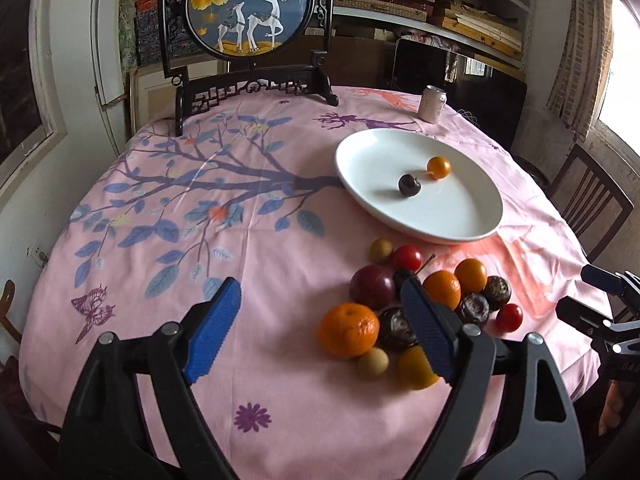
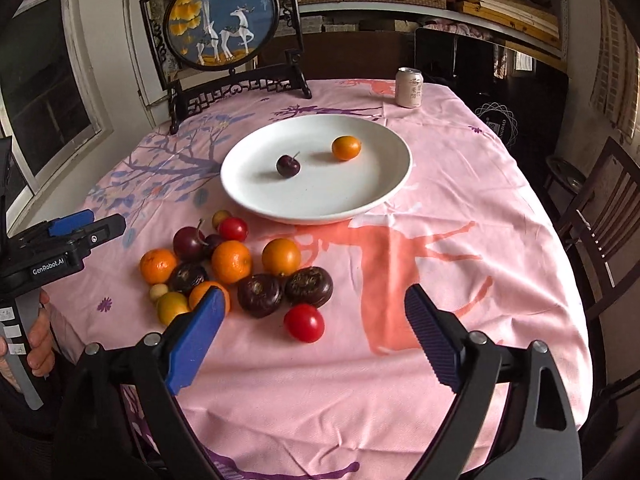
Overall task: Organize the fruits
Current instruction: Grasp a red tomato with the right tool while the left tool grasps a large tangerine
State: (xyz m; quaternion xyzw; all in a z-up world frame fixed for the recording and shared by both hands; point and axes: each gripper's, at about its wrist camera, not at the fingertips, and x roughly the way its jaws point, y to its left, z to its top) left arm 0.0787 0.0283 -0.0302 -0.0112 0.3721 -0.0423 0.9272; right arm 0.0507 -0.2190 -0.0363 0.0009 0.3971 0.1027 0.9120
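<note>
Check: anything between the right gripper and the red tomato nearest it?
Nothing visible. The right gripper is open, and the red tomato lies on bare cloth between its fingers; the nearest fruit, two dark water chestnuts, sits beyond it.

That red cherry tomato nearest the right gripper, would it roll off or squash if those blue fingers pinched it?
The red cherry tomato looks round and glossy, so a nudge would probably send it rolling across the tablecloth. Its smooth skin may slip between the fingers of the open right gripper. It is likely soft, so a gentle squeeze seems wise.

Fruit pile (image 2: 236,272) beside two-fruit plate (image 2: 384,196)
</note>
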